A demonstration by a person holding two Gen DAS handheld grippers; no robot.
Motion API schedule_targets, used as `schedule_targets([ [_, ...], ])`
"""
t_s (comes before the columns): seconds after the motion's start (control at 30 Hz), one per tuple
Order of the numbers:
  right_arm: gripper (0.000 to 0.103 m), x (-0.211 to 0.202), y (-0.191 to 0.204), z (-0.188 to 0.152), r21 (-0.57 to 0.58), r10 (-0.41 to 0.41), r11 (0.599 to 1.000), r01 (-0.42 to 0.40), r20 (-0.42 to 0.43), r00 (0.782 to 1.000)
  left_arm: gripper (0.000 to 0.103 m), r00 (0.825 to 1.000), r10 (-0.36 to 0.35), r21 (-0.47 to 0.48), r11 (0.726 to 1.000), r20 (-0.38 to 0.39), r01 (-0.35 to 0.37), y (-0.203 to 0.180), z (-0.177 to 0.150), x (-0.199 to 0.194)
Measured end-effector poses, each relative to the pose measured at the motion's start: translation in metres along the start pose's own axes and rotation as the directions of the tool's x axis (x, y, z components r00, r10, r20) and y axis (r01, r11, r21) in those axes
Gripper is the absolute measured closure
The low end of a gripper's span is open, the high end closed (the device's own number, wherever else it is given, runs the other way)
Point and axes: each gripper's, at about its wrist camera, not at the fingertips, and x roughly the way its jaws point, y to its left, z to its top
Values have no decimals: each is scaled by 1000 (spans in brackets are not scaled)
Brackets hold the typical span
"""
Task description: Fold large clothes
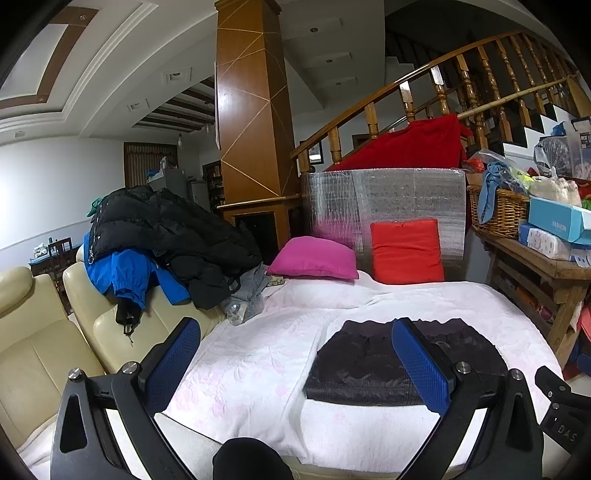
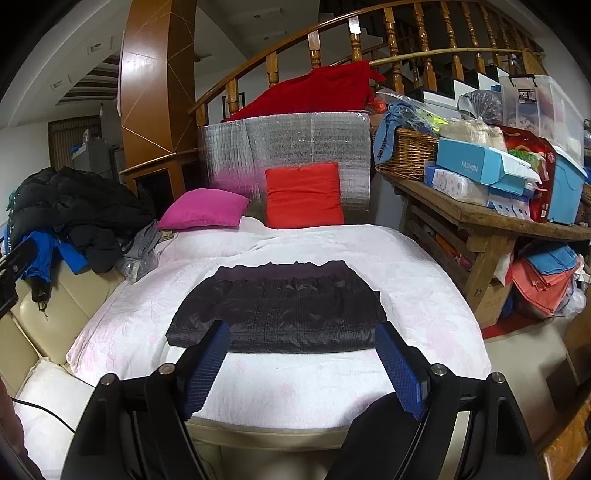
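Observation:
A black quilted garment (image 2: 280, 306) lies folded into a flat rectangle on the white, pink-flowered bedspread (image 2: 406, 266). In the left wrist view the same garment (image 1: 365, 362) sits at the lower right. My right gripper (image 2: 303, 328) hovers open just short of the garment's near edge, nothing between its blue pads. My left gripper (image 1: 295, 325) is open too, wide apart, off to the garment's left; its right finger (image 1: 421, 362) overlaps the garment in the picture. A heap of black and blue jackets (image 1: 162, 236) rests on the cream sofa (image 1: 40, 343) at the left.
A pink cushion (image 2: 203, 208) and a red cushion (image 2: 303, 195) lean at the bed's far end against a silver foil board (image 2: 288, 147). A wooden bench (image 2: 480, 214) crowded with boxes and a wicker basket (image 2: 406, 155) stands on the right. Behind rises a wooden stair rail (image 2: 314, 33).

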Motion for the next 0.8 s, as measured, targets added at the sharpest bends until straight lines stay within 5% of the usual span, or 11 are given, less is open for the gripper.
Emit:
schedule_targets([
  [0.8,19,16,4,-1,2,-21,1000,21,-24,999,0,999,-16,8,1000,-31,16,4,-6,15],
])
